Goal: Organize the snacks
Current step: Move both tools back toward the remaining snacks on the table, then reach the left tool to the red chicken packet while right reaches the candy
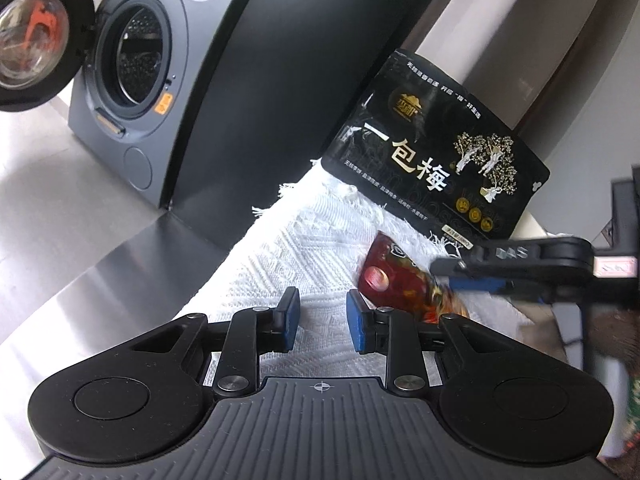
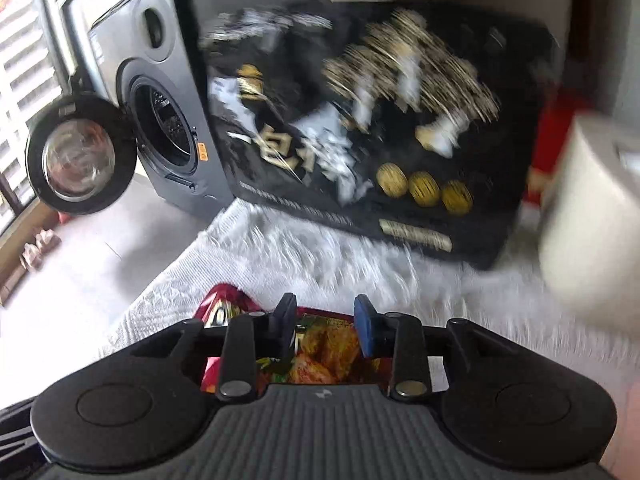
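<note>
Two snack packs show on one white cloth (image 1: 304,240): one big black bag (image 1: 436,160) stands upright at the cloth's far edge, and one small red packet (image 1: 404,284) lies flat just in front of that bag. One washer (image 1: 132,80) stands left of the cloth, door open. The left gripper (image 1: 322,322) is closed as far as it goes, empty, over bare cloth left of the packet. The right gripper (image 2: 324,328) straddles the packet; whether its pads press it cannot be told.

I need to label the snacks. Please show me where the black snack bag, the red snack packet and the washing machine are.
black snack bag (image 1: 432,152), left wrist view, middle of its printed front.
red snack packet (image 1: 404,284), left wrist view, its middle.
washing machine (image 1: 136,60), left wrist view, its open drum.
</note>
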`<state>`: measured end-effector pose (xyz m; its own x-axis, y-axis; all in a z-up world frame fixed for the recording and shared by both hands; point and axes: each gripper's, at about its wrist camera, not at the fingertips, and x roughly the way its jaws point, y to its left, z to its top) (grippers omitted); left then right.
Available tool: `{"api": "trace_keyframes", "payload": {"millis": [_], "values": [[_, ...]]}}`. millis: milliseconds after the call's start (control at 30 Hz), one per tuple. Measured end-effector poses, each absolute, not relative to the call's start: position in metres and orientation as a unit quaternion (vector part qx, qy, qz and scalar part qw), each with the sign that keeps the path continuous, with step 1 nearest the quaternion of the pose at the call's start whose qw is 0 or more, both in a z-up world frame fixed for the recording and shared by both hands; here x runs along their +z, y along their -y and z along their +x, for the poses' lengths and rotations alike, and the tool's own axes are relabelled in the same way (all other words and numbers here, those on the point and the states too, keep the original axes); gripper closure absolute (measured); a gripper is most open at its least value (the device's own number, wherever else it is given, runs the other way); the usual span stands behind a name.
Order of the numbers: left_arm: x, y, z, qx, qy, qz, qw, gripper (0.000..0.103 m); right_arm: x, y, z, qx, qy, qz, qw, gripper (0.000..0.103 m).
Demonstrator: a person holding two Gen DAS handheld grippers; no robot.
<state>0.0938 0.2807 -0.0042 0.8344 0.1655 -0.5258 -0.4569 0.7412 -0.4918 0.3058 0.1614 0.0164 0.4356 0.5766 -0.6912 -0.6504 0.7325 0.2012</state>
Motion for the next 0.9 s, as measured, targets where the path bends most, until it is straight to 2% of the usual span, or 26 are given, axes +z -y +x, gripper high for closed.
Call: {"api": "trace_keyframes", "payload": {"millis": [133,267,367,500,567,633,800,900], "values": [[-0.004,-0.281,0.094,0.172,-0.231,-0.317,0.904,0.073,0.014,-0.139,0.297,0.373,-0.448,0.002,0.812,0.072],[-0.004,-0.278,0.095,0.175,-0.233,-0.305,0.907,0.073,0.012,-0.132,0.263,0.413,-0.465,-0.011,0.783,0.072],[-0.003,-0.273,0.097,0.18,-0.237,-0.287,0.91,0.073,0.013,-0.127,0.235,0.417,-0.439,-0.053,0.794,0.072],[-0.002,-0.267,0.1,0.186,-0.242,-0.266,0.914,0.073,0.023,-0.116,0.205,0.353,-0.366,-0.161,0.846,0.071],[-0.002,-0.267,0.1,0.187,-0.243,-0.264,0.915,0.073,0.029,-0.106,0.205,0.328,-0.361,-0.183,0.853,0.069],[-0.002,-0.267,0.1,0.187,-0.243,-0.264,0.915,0.073,0.035,-0.091,0.214,0.318,-0.384,-0.175,0.849,0.062],[0.006,-0.264,0.101,0.162,-0.248,-0.264,0.918,0.073,0.045,-0.05,0.247,0.314,-0.451,-0.098,0.829,0.061],[0.018,-0.254,0.102,0.129,-0.232,-0.249,0.931,0.073,0.052,-0.039,0.257,0.325,-0.478,-0.08,0.812,0.054]]}}
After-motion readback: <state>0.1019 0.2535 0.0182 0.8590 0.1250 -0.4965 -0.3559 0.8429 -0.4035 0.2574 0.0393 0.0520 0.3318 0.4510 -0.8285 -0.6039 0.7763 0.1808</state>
